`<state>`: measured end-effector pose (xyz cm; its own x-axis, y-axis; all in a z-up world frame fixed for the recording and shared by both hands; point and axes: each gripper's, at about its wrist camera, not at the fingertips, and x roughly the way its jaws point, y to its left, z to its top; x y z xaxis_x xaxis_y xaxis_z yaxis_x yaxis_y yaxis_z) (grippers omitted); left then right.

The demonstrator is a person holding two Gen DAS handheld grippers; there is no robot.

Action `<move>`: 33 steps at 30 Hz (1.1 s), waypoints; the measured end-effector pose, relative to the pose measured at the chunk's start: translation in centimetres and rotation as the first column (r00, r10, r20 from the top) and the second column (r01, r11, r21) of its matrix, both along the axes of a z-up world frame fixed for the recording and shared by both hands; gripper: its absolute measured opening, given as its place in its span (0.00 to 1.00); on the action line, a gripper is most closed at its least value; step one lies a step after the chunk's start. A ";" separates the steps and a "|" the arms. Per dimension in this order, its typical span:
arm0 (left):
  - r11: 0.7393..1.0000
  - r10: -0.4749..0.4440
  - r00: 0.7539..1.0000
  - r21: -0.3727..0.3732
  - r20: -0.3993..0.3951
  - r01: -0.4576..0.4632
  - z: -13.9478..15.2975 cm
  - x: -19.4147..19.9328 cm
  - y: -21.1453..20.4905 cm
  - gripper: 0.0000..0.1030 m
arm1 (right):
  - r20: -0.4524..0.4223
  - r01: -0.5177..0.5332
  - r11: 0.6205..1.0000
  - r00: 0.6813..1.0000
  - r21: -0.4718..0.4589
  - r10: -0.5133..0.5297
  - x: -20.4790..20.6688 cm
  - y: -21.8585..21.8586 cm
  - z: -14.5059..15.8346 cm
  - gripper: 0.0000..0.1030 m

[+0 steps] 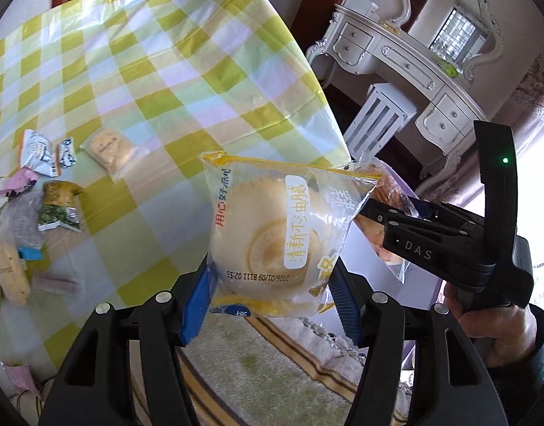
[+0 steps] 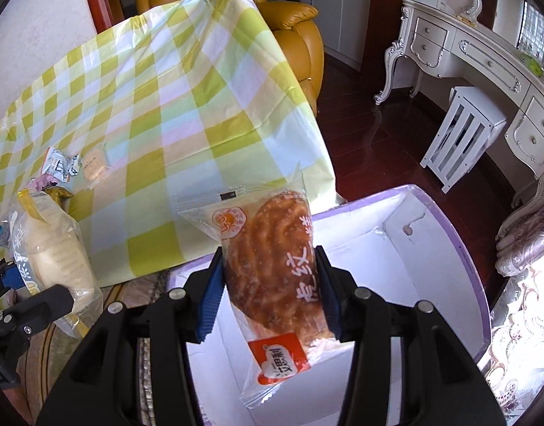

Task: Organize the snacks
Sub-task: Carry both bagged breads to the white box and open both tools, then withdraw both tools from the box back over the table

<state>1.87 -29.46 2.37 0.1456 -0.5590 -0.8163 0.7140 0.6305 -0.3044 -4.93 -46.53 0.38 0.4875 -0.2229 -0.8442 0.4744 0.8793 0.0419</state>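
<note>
My left gripper [image 1: 270, 301] is shut on a clear bag with a round pale cake [image 1: 275, 234], held off the table's near edge; the bag also shows in the right wrist view [image 2: 55, 252]. My right gripper [image 2: 270, 301] is shut on a clear packet with a brown twisted pastry [image 2: 275, 266], held above an open white box with a purple rim [image 2: 449, 266]. The right gripper [image 1: 382, 213] shows in the left wrist view, just right of the cake bag. Several small snack packets [image 1: 58, 206] lie at the left of the checked tablecloth [image 1: 158, 71].
A yellow leather armchair [image 2: 300, 35] stands behind the table. A white dressing table [image 2: 485, 67] and a white slatted stool [image 2: 463, 135] stand at the right on a dark wood floor. A patterned rug [image 1: 272, 365] lies below the grippers.
</note>
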 end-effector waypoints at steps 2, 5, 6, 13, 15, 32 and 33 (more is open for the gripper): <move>0.998 -0.058 0.998 0.024 -0.033 0.059 -1.0 -0.4 -2.3 0.58 | -0.027 0.030 1.000 0.999 0.007 -0.030 -0.7 -1.2 -1.3 0.47; 0.991 -0.118 0.988 0.058 -0.102 0.125 -2.6 -0.7 -5.2 0.58 | -0.068 0.069 0.998 0.995 0.010 -0.068 -1.4 -2.7 -3.2 0.47; 0.986 -0.132 0.984 0.084 -0.115 0.142 -3.2 -0.8 -6.1 0.58 | -0.079 0.082 0.997 0.994 0.012 -0.080 -1.6 -3.1 -3.8 0.47; 0.956 -0.162 0.968 0.213 -0.189 0.202 -7.1 -0.7 -9.6 0.58 | -0.134 0.119 0.992 0.985 0.036 -0.113 -1.8 -4.8 -7.1 0.47; 0.955 -0.157 0.970 0.221 -0.187 0.198 -7.3 -0.6 -9.8 0.58 | -0.138 0.118 0.992 0.984 0.043 -0.111 -1.9 -4.9 -7.6 0.47; 0.976 -0.083 0.991 0.192 -0.107 0.102 -5.5 -0.2 -9.0 0.78 | -0.122 0.112 0.993 0.986 -0.026 -0.114 -1.2 -4.1 -6.2 0.72; 0.979 -0.072 0.993 0.182 -0.098 0.089 -5.1 -0.1 -8.6 0.78 | -0.117 0.108 0.993 0.987 -0.039 -0.112 -1.2 -3.9 -5.8 0.74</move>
<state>1.76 -38.04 -2.70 0.0269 -0.4030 -0.9148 0.7393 0.6240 -0.2531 -6.11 -50.47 -5.46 0.3549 -0.2979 -0.8861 0.5683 0.8214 -0.0485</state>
